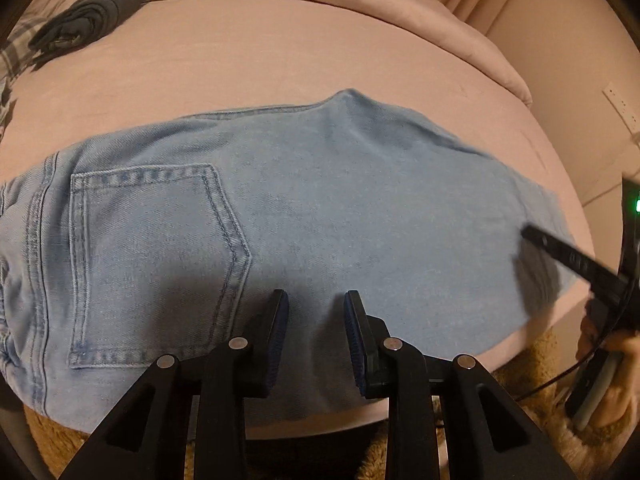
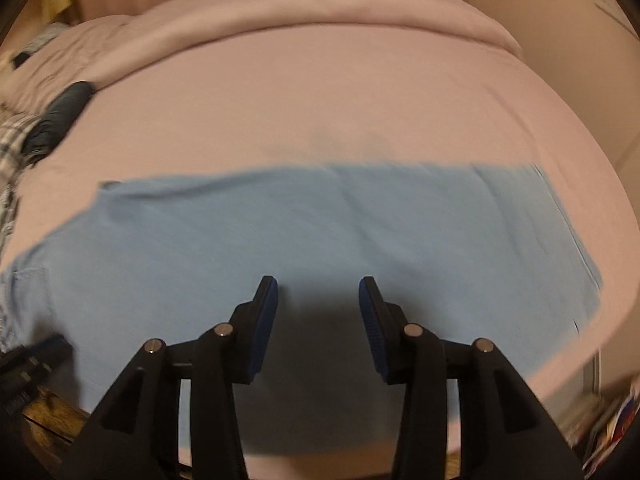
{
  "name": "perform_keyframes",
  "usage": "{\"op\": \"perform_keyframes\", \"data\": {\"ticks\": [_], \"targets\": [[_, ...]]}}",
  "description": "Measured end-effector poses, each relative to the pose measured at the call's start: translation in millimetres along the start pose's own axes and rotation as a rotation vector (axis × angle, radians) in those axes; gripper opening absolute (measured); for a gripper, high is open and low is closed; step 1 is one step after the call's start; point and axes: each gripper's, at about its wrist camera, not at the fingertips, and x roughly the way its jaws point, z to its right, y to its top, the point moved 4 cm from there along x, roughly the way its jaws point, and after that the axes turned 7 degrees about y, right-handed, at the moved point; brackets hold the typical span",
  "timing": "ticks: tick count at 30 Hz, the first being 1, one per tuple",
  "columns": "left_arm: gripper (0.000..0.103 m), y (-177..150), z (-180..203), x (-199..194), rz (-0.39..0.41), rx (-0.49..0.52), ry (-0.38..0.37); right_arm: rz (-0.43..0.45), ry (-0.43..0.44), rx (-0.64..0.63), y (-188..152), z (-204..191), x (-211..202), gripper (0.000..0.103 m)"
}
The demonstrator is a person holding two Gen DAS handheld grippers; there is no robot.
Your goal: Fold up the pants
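Observation:
Light blue denim pants (image 1: 304, 216) lie flat across the near edge of a pink bed (image 1: 280, 52), back pocket (image 1: 148, 256) up at the left. My left gripper (image 1: 316, 300) is open and empty, just above the denim near the pocket. My right gripper (image 2: 318, 286) is open and empty over the leg part of the pants (image 2: 320, 232); the right wrist view is blurred. The right gripper's black finger (image 1: 568, 256) shows at the right edge of the left wrist view, over the pants' right end. The left gripper (image 2: 36, 356) shows at the lower left of the right wrist view.
A dark folded garment (image 1: 88, 20) and plaid fabric (image 1: 16, 48) lie at the bed's far left. A thick pink duvet (image 2: 320, 4) is bunched along the back. A tan shaggy rug (image 1: 532, 380) lies below the bed's near edge. A wall (image 1: 580, 60) stands to the right.

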Motion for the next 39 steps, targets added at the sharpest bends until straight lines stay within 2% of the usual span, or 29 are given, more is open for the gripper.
{"op": "perform_keyframes", "data": {"ticks": [3, 5, 7, 11, 15, 16, 17, 18, 20, 22, 24, 26, 31, 35, 39], "targets": [[0.028, 7, 10, -2, -0.021, 0.023, 0.017, 0.006, -0.017, 0.077, -11, 29, 1, 0.042], [0.028, 19, 22, -3, -0.031, 0.041, -0.017, 0.023, 0.020, 0.123, -15, 42, -3, 0.042], [0.028, 34, 38, -3, -0.021, 0.057, -0.050, 0.033, 0.021, 0.153, -12, 46, -4, 0.042], [0.028, 61, 84, 0, 0.024, 0.141, -0.088, 0.055, -0.088, 0.172, -16, 62, -11, 0.042], [0.028, 66, 132, 7, 0.010, 0.206, -0.178, 0.075, -0.038, 0.234, -19, 77, -17, 0.042], [0.030, 66, 139, 10, -0.001, 0.217, -0.196, 0.081, -0.037, 0.243, -19, 79, -19, 0.042], [0.037, 64, 146, 15, -0.013, 0.231, -0.216, 0.090, -0.043, 0.251, -18, 82, -22, 0.043], [0.049, 61, 153, 18, -0.022, 0.244, -0.228, 0.099, -0.057, 0.256, -19, 86, -27, 0.046], [0.061, 54, 164, 23, -0.026, 0.262, -0.215, 0.124, -0.088, 0.268, -18, 96, -33, 0.051], [0.061, 48, 168, 28, -0.028, 0.278, -0.204, 0.155, -0.088, 0.300, -20, 109, -40, 0.054], [0.061, 39, 167, 39, -0.065, 0.284, -0.196, 0.172, -0.083, 0.384, -23, 133, -43, 0.055], [0.061, 31, 159, 42, -0.054, 0.281, -0.193, 0.186, -0.070, 0.466, -25, 159, -47, 0.055], [0.061, 25, 163, 36, -0.018, 0.319, -0.144, 0.227, -0.010, 0.597, -37, 191, -51, 0.056], [0.070, 22, 166, 35, -0.012, 0.336, -0.154, 0.236, 0.059, 0.646, -30, 208, -40, 0.056], [0.077, 25, 166, 34, -0.030, 0.340, -0.190, 0.242, 0.167, 0.691, -22, 211, -20, 0.036]]}}
